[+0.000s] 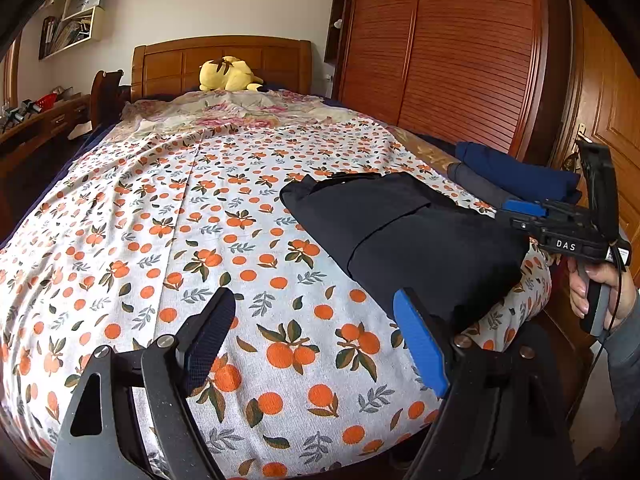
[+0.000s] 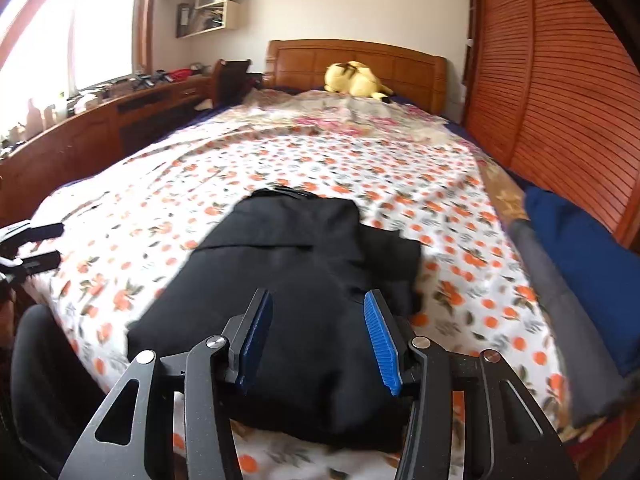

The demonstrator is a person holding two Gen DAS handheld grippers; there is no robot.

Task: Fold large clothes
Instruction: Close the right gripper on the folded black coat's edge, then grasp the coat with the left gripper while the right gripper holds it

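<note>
Black garment point(image 2: 296, 304) is seen folded at centre-low of right view, on bed point(image 1: 240, 200). Both jaws spread, nothing held: left hand-held gripper point(image 1: 316, 336), right hand-held gripper point(image 2: 318, 334). Fold judged approx done; next prob. transfer to blue stack point(image 2: 580, 256) at right edge, needing grip w/o unfolding

One black folded garment point(image 2: 296, 280) at centre frame on one orange-print bedsheet point(image 1: 160, 240). Two more folded pieces at right: one blue point(image 2: 584, 256), one grey point(image 2: 560, 308). One yellow plush toy point(image 1: 228, 74) at top. Two grippers point(image 1: 316, 336) point(image 2: 318, 340).
</note>
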